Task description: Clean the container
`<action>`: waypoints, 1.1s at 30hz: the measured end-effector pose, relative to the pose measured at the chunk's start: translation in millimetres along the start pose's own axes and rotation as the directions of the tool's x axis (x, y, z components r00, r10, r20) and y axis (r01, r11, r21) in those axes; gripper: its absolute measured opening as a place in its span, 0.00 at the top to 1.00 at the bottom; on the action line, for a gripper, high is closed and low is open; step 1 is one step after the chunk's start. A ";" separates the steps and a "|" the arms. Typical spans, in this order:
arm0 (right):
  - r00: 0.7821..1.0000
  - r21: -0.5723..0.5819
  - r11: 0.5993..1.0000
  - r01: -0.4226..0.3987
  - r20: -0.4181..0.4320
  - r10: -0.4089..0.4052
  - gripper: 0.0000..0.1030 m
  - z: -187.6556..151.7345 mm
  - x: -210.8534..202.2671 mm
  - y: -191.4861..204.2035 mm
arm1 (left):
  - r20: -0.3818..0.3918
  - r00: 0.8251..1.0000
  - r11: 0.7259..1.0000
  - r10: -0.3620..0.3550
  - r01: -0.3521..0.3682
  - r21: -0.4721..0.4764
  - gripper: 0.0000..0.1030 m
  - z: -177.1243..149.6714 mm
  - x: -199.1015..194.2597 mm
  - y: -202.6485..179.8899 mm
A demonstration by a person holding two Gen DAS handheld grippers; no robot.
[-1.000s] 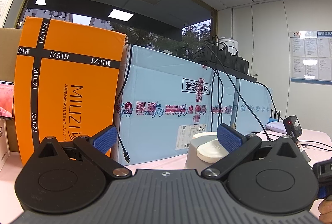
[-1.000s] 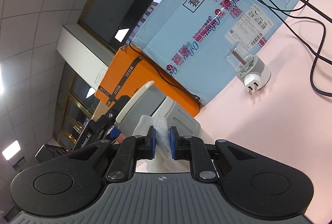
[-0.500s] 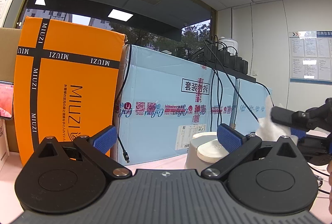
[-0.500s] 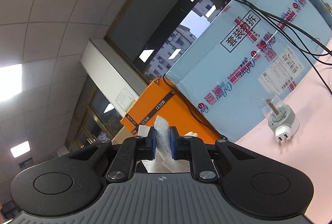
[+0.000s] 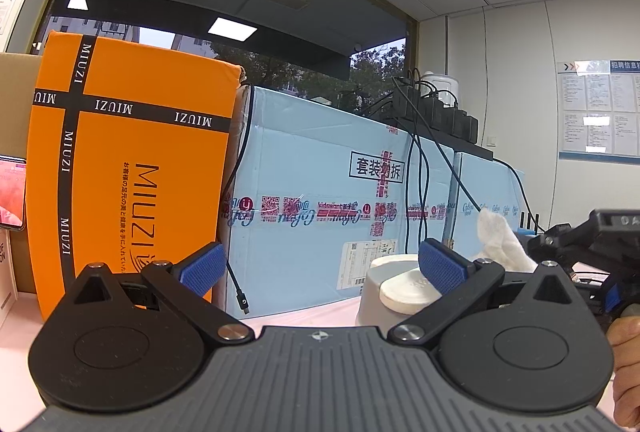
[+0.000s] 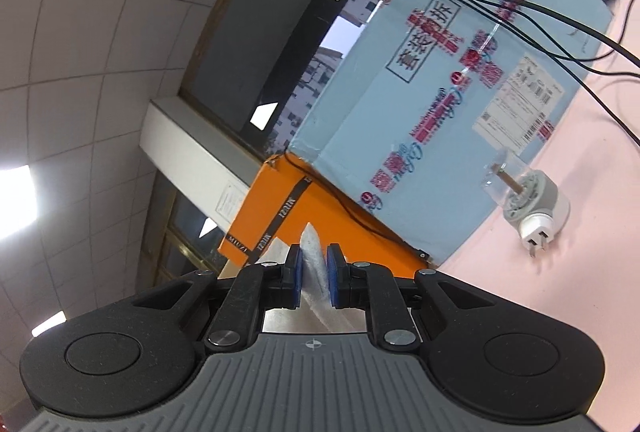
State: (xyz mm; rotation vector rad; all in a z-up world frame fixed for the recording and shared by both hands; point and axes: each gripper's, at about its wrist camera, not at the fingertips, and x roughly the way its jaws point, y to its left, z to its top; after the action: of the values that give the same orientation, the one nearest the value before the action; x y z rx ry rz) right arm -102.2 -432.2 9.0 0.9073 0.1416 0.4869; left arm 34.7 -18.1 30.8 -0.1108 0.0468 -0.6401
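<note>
White cloth (image 6: 314, 264) is sitting pinched between the nearly closed blue pads of the right hand-held gripper (image 6: 313, 274), which is tilting up toward the ceiling. Left hand-held gripper (image 5: 320, 266) is hovering with its jaws spread wide and nothing between them. Grey container (image 5: 376, 292) with a white lid (image 5: 404, 292) is standing on the pink tabletop (image 5: 304, 316), just ahead of the left gripper's right finger, in front of a blue carton (image 5: 320, 192) beside an orange box (image 5: 132, 168).
</note>
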 end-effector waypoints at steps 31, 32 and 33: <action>0.953 -0.108 0.959 0.261 -0.132 -0.274 0.87 -39.5 -10.1 -13.8 | 0.008 0.999 0.999 0.044 -0.044 0.016 0.00 0.5 -2.5 -1.3; 0.951 -0.116 0.958 0.261 -0.143 -0.276 0.87 -41.5 -10.9 -12.5 | 0.007 0.999 0.999 0.052 -0.052 0.013 0.00 0.5 -3.3 -1.8; 0.949 -0.122 0.958 0.258 -0.153 -0.275 0.87 -43.3 -12.0 -10.6 | 0.006 0.998 0.998 0.059 -0.059 0.008 0.00 0.3 -4.0 -2.3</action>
State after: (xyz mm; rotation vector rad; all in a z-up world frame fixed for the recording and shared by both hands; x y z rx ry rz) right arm -122.9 -411.9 -26.9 0.7332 0.3868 0.3143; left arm 30.2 -17.5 31.4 -0.1031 0.0415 -0.5811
